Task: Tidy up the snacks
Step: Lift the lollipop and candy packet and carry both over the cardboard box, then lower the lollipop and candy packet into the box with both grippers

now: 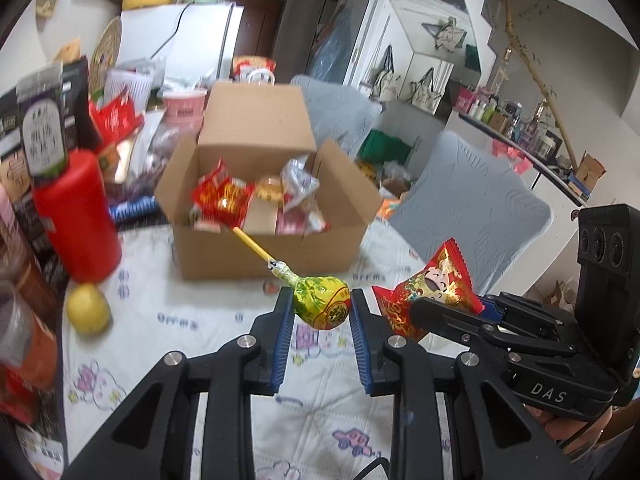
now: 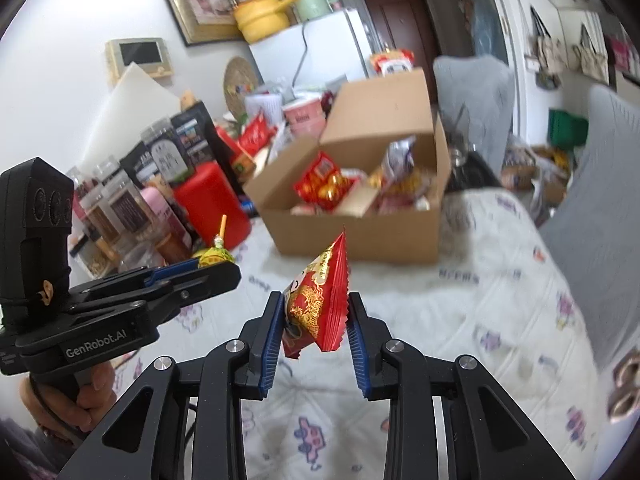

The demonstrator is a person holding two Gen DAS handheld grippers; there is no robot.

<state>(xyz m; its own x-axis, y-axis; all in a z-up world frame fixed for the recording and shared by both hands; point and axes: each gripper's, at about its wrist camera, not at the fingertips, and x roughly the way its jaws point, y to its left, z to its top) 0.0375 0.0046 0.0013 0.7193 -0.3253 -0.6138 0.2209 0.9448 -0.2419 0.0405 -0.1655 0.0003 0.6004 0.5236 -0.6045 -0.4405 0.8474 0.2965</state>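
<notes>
My left gripper (image 1: 322, 303) is shut on the head of a lollipop (image 1: 320, 304) in a yellow-green wrapper, its yellow stick pointing up towards the box. The lollipop (image 2: 215, 256) also shows in the right wrist view, in the left gripper (image 2: 216, 266). My right gripper (image 2: 314, 304) is shut on a red and gold snack packet (image 2: 320, 304), held above the cloth; the same packet (image 1: 424, 292) appears at the right of the left wrist view in the right gripper (image 1: 448, 304). An open cardboard box (image 1: 264, 252) with several snacks inside stands ahead on the table.
A red canister (image 1: 74, 216) and a yellow fruit (image 1: 88, 308) sit left of the box, with jars and packets crowding the left edge. Grey chairs (image 1: 472, 204) stand at the table's right. The table wears a white patterned cloth (image 1: 208, 320).
</notes>
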